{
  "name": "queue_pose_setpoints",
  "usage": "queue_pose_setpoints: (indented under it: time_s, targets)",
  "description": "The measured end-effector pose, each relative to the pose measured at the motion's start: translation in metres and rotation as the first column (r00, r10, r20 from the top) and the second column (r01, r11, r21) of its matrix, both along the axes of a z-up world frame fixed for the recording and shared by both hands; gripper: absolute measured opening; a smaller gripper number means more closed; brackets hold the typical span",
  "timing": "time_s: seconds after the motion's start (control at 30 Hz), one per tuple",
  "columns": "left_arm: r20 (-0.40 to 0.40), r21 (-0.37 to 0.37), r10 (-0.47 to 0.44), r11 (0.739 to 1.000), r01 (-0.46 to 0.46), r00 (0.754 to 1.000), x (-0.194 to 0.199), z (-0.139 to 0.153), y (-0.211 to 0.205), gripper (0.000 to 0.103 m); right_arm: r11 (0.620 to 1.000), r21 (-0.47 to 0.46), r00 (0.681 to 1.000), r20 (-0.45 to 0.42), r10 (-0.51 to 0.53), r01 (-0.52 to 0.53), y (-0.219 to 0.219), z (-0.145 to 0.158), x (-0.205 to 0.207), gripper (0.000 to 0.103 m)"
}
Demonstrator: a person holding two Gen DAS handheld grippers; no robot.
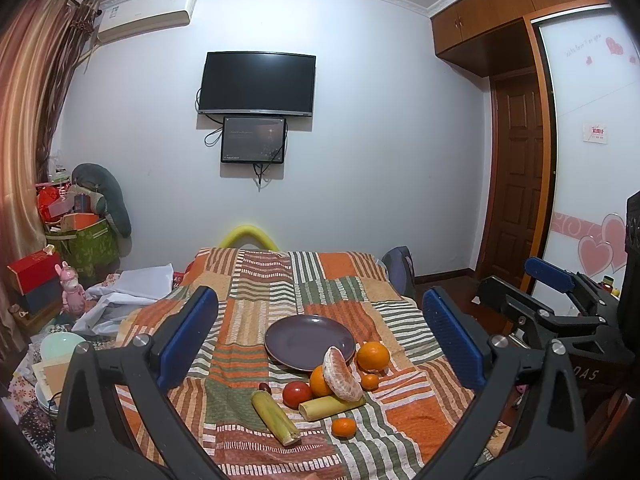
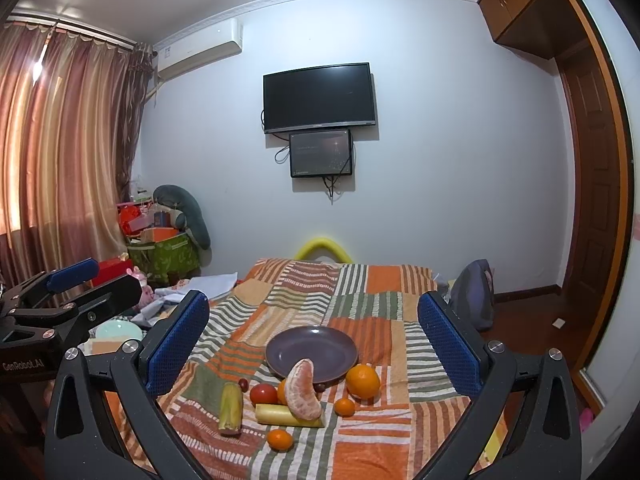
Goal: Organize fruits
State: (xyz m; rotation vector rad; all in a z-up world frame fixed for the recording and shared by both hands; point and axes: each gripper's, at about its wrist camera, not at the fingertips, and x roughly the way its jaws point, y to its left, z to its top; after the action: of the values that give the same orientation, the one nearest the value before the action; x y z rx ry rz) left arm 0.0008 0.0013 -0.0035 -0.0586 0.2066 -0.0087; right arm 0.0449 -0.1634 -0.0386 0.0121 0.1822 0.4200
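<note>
Bedroom, patchwork bed cover. Left gripper and right gripper: jaws spread wide, holding nothing. Lower centre: one plate, three oranges, two small ones, one tomato, two cane pieces, one peeled citrus.

My peeled segment hides most of one orange at lower centre, a small dark fruit behind it is too tiny to name, frame bottom crops both grippers' arms.
</note>
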Motion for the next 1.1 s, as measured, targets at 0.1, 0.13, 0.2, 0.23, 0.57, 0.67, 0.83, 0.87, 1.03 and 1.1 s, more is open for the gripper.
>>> queue_pose_setpoints:
  time_s: [0.1,0.13,0.2,0.23,0.57,0.67,0.83,0.87,1.03,1.1]
  targets:
    - [0.000,-0.001,-0.001,1.000,0.001,1.000,0.0000,0.0003,0.0002,0.103,1.000,-0.001,1.000,0.002,-0.001,0.001,0.0002,-0.0001,-0.0001,0.103]
    - [0.000,-0.002,-0.001,1.000,0.001,1.000,0.0003,-0.0001,0.0009,0.103,1.000,-0.001,1.000,0.003,-0.001,0.001,0.0000,-0.0001,0.0000,0.103]
    - [-0.001,-0.002,0.000,1.000,0.000,1.000,0.0004,0.0006,0.0007,0.103,1.000,-0.002,1.000,0.005,-0.001,0.001,0.0000,0.0004,-0.0001,0.103]
    - [-0.001,-0.003,-0.001,1.000,0.001,1.000,0.0006,0.0003,0.0013,0.103,1.000,-0.003,1.000,0.006,-0.002,0.002,-0.0001,0.0004,0.0001,0.103]
    - [-0.001,-0.002,0.001,1.000,-0.001,1.000,0.0011,0.0003,0.0008,0.103,1.000,-0.004,1.000,0.009,-0.004,0.004,0.0012,0.0014,-0.0022,0.103]
    - [-0.003,-0.003,0.001,1.000,-0.001,1.000,0.0013,-0.0001,0.0005,0.103,1.000,-0.001,1.000,0.008,-0.003,0.003,0.0011,0.0016,-0.0029,0.103]
    - [-0.003,-0.004,0.002,1.000,-0.002,1.000,0.0015,-0.0007,0.0007,0.103,1.000,-0.002,1.000,0.009,-0.003,0.003,0.0007,0.0010,-0.0027,0.103]
    - [-0.004,-0.004,0.001,1.000,-0.001,1.000,0.0014,-0.0008,0.0005,0.103,1.000,-0.003,1.000,0.008,-0.004,0.004,0.0005,0.0007,-0.0027,0.103]
    - [-0.006,-0.004,0.001,1.000,-0.001,1.000,0.0015,-0.0018,-0.0003,0.103,1.000,-0.003,1.000,0.003,-0.002,0.002,-0.0009,0.0013,-0.0018,0.103]
    - [-0.006,-0.003,0.001,1.000,-0.001,1.000,0.0015,-0.0017,-0.0004,0.103,1.000,-0.003,1.000,0.002,-0.002,0.002,-0.0014,0.0012,-0.0017,0.103]
